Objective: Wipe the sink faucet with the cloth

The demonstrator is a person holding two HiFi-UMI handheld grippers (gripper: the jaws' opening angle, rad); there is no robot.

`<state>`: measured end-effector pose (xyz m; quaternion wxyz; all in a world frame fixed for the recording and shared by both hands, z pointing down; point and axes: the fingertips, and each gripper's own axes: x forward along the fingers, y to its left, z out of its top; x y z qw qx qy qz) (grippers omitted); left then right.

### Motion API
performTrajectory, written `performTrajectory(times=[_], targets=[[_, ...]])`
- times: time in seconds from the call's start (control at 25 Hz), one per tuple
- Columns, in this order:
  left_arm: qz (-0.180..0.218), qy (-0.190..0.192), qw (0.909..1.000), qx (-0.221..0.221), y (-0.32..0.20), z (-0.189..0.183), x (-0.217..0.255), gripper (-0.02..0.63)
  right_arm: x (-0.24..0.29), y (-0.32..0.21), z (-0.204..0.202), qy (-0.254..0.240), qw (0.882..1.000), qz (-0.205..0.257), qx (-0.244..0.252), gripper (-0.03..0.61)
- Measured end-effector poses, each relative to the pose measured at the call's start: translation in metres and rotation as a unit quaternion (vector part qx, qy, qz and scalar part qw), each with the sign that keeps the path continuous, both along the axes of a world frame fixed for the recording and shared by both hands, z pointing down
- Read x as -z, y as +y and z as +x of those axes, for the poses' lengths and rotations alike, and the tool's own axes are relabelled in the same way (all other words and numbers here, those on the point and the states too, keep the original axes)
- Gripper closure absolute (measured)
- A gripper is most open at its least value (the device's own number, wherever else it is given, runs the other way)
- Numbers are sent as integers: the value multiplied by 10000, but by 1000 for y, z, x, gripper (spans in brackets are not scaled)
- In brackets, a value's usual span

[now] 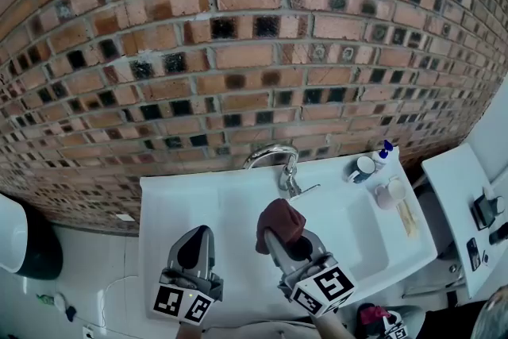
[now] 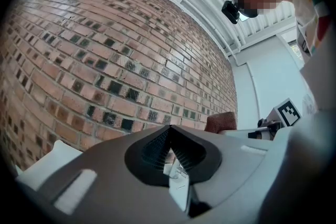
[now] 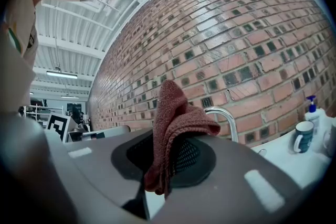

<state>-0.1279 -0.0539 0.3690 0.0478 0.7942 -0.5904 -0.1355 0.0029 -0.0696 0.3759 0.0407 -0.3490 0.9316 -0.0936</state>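
A chrome faucet (image 1: pixel 279 161) arches over the white sink (image 1: pixel 238 206) against the brick wall; its spout (image 3: pixel 224 115) also shows in the right gripper view. My right gripper (image 1: pixel 279 238) is shut on a dark red cloth (image 1: pixel 279 221), which bunches up above the jaws (image 3: pixel 176 118) and hangs just in front of the faucet. My left gripper (image 1: pixel 194 248) hovers over the sink's left part, jaws closed together with nothing held. The cloth (image 2: pixel 220 122) peeks in at the right of the left gripper view.
On the sink's right ledge stand a mug (image 1: pixel 363 167), a blue-pump bottle (image 1: pixel 384 150) and a pale cup (image 1: pixel 392 191). A white counter (image 1: pixel 460 194) with small dark items lies at far right. A dark bin (image 1: pixel 36 250) sits at lower left.
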Motion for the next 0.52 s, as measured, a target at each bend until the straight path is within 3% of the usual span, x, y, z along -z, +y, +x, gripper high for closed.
performTrajectory(times=[0.52], targets=[[-50, 23, 10000, 70, -7, -8, -4, 608, 0, -11, 2, 143, 9999, 85, 26, 528]])
